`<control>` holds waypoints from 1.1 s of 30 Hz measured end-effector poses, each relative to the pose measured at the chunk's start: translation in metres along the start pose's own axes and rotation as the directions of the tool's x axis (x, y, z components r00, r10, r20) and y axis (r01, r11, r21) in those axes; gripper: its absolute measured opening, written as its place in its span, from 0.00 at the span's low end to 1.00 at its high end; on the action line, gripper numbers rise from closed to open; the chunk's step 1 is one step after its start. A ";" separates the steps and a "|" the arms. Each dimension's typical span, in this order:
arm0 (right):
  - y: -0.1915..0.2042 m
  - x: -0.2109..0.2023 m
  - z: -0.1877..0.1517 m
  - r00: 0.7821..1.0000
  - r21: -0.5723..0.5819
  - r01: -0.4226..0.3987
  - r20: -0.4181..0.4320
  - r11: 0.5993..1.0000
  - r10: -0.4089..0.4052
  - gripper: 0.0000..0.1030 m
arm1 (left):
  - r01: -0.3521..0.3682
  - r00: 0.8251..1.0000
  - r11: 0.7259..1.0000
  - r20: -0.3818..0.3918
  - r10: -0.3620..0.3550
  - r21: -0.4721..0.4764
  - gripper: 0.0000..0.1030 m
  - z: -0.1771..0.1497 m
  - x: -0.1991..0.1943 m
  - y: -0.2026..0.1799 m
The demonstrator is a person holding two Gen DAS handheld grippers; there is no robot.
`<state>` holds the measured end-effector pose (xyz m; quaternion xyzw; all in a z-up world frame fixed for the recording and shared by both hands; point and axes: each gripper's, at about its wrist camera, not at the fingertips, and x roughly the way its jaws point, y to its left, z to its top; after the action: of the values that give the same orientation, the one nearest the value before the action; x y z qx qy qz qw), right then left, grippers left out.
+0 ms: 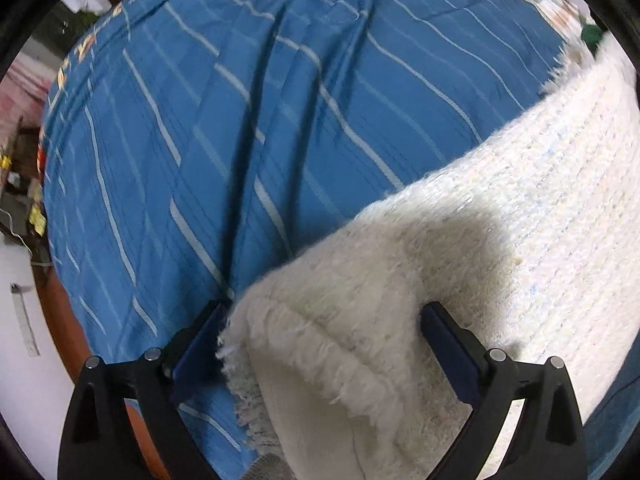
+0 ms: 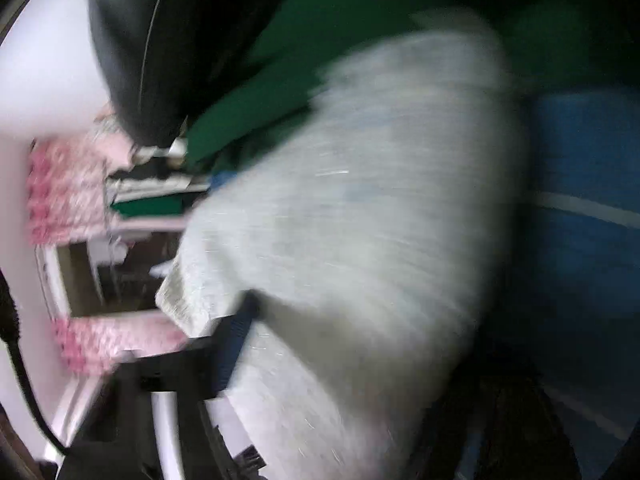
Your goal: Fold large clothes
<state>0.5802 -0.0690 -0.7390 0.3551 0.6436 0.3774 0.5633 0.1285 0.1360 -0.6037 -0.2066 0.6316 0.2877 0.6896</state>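
White fuzzy garment lies partly folded on the bed; left hand-held gripper apart astride its corner; right hand-held gripper too blurred to tell.

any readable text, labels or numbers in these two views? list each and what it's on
None can be read.
Blue striped bedcover: yellow and orange marks run along its far left edge; too small and distorted to tell whether they are letters or pattern.
White fuzzy garment: no tag or print visible.
Right wrist view: motion-blurred throughout; nothing legible on the white garment, the green fabric or the pink patterned fabric.
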 end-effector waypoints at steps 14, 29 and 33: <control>-0.032 -0.244 -0.244 0.874 0.456 0.114 0.376 0.882 -0.308 0.19 | -0.010 0.993 0.994 0.122 -0.003 0.108 0.97 0.019 -0.095 -0.031; -0.035 -0.356 -0.376 0.622 0.574 0.561 0.183 0.596 -0.761 0.52 | 0.066 0.996 0.943 0.038 -0.083 0.326 0.97 -0.029 -0.084 -0.176; 0.025 -0.315 -0.333 0.700 0.300 0.619 0.207 0.726 -0.683 0.51 | 0.034 0.995 0.921 0.075 -0.069 0.388 0.97 -0.036 -0.076 -0.216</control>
<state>0.2856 -0.3635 -0.5460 0.2130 0.6686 0.0241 0.7121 0.2404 -0.0598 -0.5497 -0.0704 0.6395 0.1481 0.7511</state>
